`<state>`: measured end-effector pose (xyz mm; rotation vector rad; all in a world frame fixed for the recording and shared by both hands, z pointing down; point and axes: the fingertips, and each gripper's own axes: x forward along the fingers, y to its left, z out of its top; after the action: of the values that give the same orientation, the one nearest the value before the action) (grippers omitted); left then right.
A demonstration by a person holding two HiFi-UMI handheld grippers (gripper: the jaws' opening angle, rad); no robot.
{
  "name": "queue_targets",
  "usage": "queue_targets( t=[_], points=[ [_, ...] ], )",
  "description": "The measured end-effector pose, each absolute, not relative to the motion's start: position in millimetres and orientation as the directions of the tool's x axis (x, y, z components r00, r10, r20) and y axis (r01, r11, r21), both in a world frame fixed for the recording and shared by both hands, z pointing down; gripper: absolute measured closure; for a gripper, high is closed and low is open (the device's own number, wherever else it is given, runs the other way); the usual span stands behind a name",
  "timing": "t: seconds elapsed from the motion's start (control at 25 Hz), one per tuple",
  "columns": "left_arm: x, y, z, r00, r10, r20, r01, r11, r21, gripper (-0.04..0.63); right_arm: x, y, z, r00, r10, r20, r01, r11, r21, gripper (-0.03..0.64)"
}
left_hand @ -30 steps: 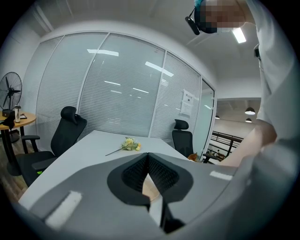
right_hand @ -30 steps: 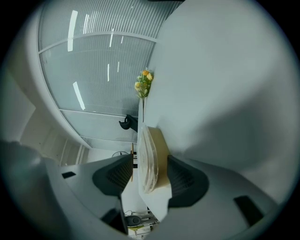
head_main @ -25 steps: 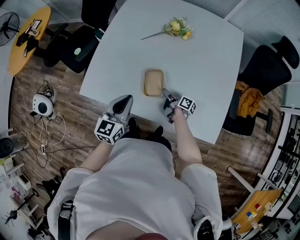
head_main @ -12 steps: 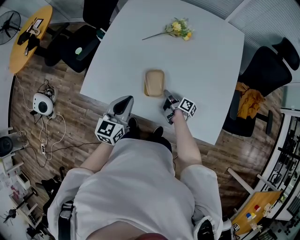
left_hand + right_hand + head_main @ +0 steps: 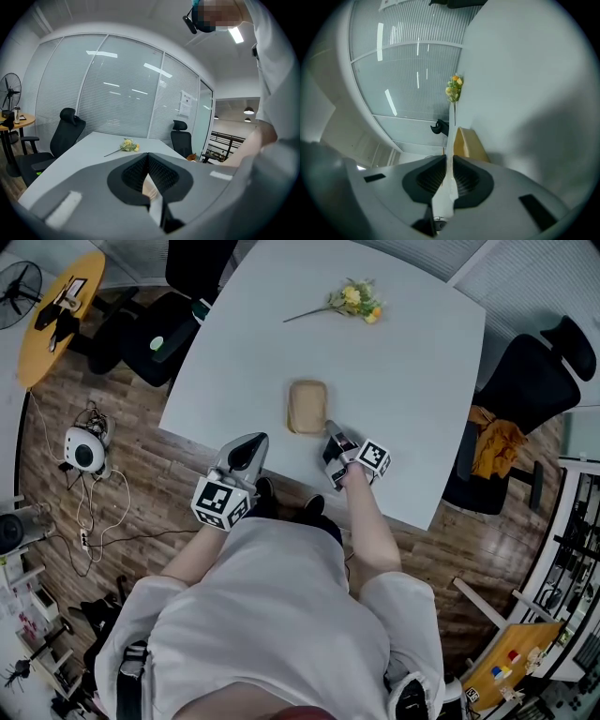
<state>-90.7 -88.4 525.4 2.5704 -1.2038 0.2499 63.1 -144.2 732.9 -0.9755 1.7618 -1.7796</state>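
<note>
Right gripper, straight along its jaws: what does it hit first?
Probably the tan block, just past the shut tips of the right gripper; it may only clip the block's edge. The flowers lie farther along.

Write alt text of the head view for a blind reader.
Seen from above, a person at a white table holds a gripper in each hand: the right gripper points at a flat tan object, the left gripper hangs at the table's edge. Yellow flowers lie at the far side.
</note>
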Motion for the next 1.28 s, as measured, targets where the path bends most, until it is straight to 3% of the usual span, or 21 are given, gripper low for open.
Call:
queue_targets(
  t=[0.56,1.28],
  points=[
    [-96.0,-79.0,516.9,0.641,-0.723,0.257,-0.767,-0.614,0.187,0.591,61.3,-145.9,705.1,-0.622,-0.782,0.051,-0.077,-0.004,-0.997,0.574],
    [-100.0,-71.2,496.9,0.665,-0.720,0.200,-0.747,-0.648,0.150,0.591,64.4,-138.8,577.7,-0.510,-0.842,-0.176,-0.025,0.219,-0.975,0.574]
  ],
)
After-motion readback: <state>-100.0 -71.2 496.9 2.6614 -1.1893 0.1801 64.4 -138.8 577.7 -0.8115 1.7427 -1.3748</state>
